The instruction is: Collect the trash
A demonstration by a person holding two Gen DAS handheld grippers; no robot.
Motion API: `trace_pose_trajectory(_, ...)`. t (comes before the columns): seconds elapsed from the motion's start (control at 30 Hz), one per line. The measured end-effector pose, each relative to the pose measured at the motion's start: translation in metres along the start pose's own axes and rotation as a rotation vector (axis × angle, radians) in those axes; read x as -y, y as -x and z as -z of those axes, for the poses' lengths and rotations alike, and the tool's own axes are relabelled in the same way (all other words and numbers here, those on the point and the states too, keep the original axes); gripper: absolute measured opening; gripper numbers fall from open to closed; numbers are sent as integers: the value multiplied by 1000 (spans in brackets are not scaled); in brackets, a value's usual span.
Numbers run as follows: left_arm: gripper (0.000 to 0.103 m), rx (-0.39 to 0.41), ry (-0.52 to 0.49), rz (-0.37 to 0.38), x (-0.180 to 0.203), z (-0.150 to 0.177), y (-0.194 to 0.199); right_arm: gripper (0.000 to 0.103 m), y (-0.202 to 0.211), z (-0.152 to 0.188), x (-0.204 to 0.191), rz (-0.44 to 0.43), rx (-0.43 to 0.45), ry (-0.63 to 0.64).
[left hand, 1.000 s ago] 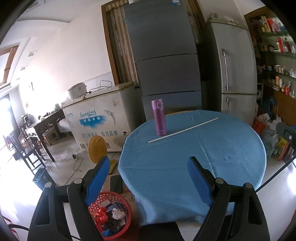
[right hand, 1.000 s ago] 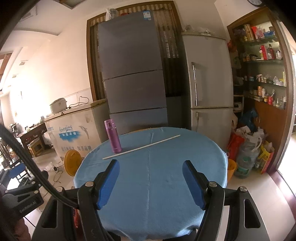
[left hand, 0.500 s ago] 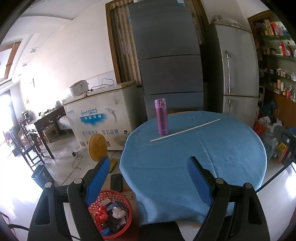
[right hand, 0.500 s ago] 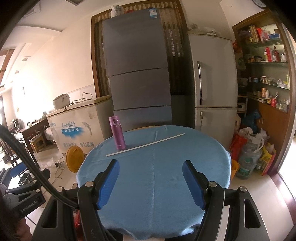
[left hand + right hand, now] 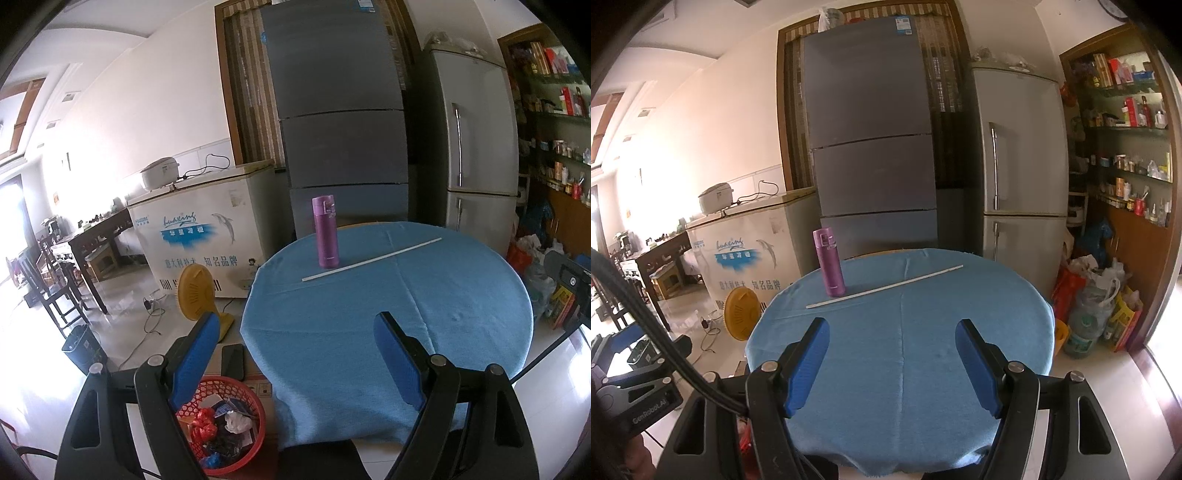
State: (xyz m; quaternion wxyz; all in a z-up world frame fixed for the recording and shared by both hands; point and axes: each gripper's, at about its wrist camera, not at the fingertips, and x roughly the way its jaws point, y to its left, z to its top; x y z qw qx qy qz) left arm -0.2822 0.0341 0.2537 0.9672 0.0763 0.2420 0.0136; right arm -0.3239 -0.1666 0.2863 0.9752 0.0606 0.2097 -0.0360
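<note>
A thin white rod (image 5: 371, 259), possibly a long straw or plastic stick, lies flat on the blue-clothed round desk (image 5: 461, 295), well ahead of the left gripper (image 5: 295, 354) and slanting away to its right. It looks like the only loose piece left to collect. Judged by its look, it is very light, fairly stiff yet bendable, and so low on the cloth that the pads must pinch across its width, best near mid-length so neither end droops or swings. The soft cloth may bunch under a scraping finger.

Just beside the rod's nearer end, on its far side, stands a purple thermos bottle (image 5: 325, 232), tall and narrow, likely easy to topple; whether the two touch cannot be told. A grasp toward the rod's free right half keeps clear of it.

The right gripper (image 5: 892, 363) hovers above the desk's near edge, jaws spread and empty; the left gripper likewise stands wide apart, holding nothing. The cloth between both grippers and the rod is bare, leaving open room to reach forward.

Below and left of the left gripper, on the floor beside the desk, sits a red mesh basket (image 5: 255, 435) holding crumpled wrappers, the probable drop point. A black phone (image 5: 232, 362) lies just beyond it, and a yellow fan (image 5: 194, 293) stands farther off.
</note>
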Motion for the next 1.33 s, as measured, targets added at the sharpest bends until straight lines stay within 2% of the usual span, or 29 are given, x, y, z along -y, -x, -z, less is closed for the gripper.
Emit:
trace_pose_trajectory(0.87, 86, -7, 19, -12, -8, -4, -7, 74, -14, -10, -11, -21, -3, 22)
trace_pose_trajectory(1.13, 86, -54, -6, 0, 3, -16, -40, 74, -46, -17, 0, -4, -33, -7)
trace_pose_trajectory(1.27, 86, -84, -31, 9, 17, -20, -71, 74, -80, -15, 13, 12, -74, -28)
trace_pose_trajectory(1.33, 86, -119, -42, 49, 26, -20, -95, 74, -102, -13, 23, 21, -98, -40)
